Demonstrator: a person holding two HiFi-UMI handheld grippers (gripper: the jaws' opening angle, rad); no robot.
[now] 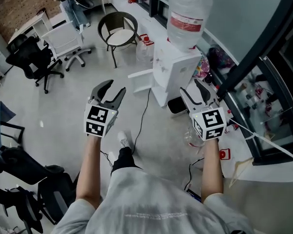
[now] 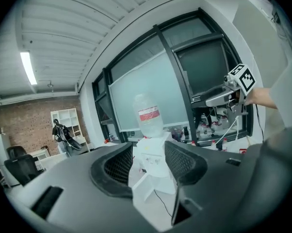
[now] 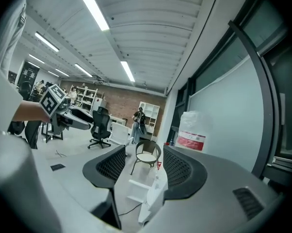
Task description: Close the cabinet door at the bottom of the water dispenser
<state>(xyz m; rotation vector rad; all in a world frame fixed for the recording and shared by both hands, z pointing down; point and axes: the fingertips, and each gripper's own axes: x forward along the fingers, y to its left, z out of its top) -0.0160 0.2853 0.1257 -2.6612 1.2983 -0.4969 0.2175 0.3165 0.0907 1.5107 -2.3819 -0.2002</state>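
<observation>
The white water dispenser [image 1: 178,72] stands by the window wall with a clear bottle [image 1: 188,16] on top. Its bottom cabinet door [image 1: 140,80] hangs open, swung out to the left. My left gripper [image 1: 115,87] is held in the air left of the door, open and empty. My right gripper [image 1: 192,89] hovers near the dispenser's right side, also open and empty. In the left gripper view the dispenser [image 2: 153,161] and its open door [image 2: 142,188] show between the jaws, some way off. The right gripper view shows the dispenser [image 3: 155,193] and door [image 3: 135,191] from the side.
A round chair [image 1: 118,30] stands beyond the dispenser, with office chairs [image 1: 34,62] further left. A black cable [image 1: 139,123] runs across the floor from the dispenser. Bottles and clutter [image 1: 253,94] line the window sill at right. A person [image 3: 136,123] stands far back.
</observation>
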